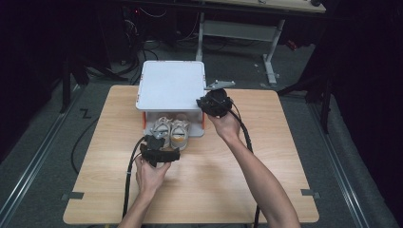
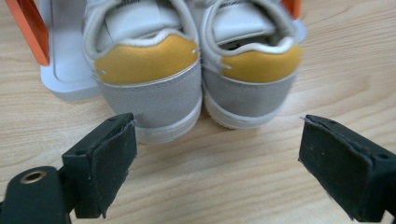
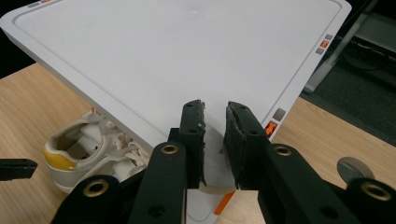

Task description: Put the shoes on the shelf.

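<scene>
A pair of small sneakers (image 2: 196,70), white with grey suede heels and yellow collars, stands side by side half under the raised white lid (image 1: 171,85) of a box, heels poking out. The left gripper (image 2: 217,168) sits just behind them, jaws wide apart and empty. The right gripper (image 3: 215,140) is clamped on the lid's front edge

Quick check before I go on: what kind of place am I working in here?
Probably a lab or workshop set up for recording. A lone wooden table stands on grey carpet, with floor rails at its sides, loose cables behind it and a workbench beyond.
</scene>
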Action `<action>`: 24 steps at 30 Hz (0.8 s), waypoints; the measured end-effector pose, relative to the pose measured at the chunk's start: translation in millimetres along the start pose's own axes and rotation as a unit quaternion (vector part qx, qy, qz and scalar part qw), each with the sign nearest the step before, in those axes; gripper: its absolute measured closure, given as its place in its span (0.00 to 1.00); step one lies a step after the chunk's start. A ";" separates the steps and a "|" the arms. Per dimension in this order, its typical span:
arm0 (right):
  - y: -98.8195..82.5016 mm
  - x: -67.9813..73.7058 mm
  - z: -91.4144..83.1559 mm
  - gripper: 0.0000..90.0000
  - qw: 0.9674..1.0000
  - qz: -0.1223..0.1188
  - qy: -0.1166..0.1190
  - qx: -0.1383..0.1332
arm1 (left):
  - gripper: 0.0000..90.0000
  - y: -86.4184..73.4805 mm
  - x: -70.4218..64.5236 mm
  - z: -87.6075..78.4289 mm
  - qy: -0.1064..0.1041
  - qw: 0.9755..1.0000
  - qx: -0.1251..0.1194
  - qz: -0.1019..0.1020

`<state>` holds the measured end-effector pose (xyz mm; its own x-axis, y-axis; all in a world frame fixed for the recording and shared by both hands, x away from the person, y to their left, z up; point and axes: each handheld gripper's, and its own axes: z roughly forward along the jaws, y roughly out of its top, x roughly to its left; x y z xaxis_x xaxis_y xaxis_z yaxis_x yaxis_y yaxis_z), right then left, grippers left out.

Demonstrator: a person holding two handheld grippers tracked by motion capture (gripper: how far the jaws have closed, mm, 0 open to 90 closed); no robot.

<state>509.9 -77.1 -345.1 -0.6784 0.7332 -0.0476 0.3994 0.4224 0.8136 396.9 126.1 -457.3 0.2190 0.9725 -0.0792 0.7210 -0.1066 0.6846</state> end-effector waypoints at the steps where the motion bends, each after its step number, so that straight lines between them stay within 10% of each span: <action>1: 0.0 0.1 -0.1 0.86 1.000 0.001 0.000 0.000 | 0.13 0.3 -0.9 2.7 0.003 1.000 0.003 -0.006; 10: 0.0 0.4 0.0 0.85 1.000 0.000 -0.002 0.000 | 0.15 6.1 -9.4 12.1 0.040 0.999 0.003 -0.009; 24: 0.1 0.0 0.1 0.85 1.000 0.000 -0.001 0.001 | 0.18 22.4 -5.1 25.5 0.031 0.999 -0.002 -0.034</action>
<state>510.0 -77.1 -345.1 -0.6771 0.7342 -0.0494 0.4001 0.4237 0.8127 428.7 113.4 -460.0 0.1292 0.9884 -0.0802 0.7300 -0.0400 0.6823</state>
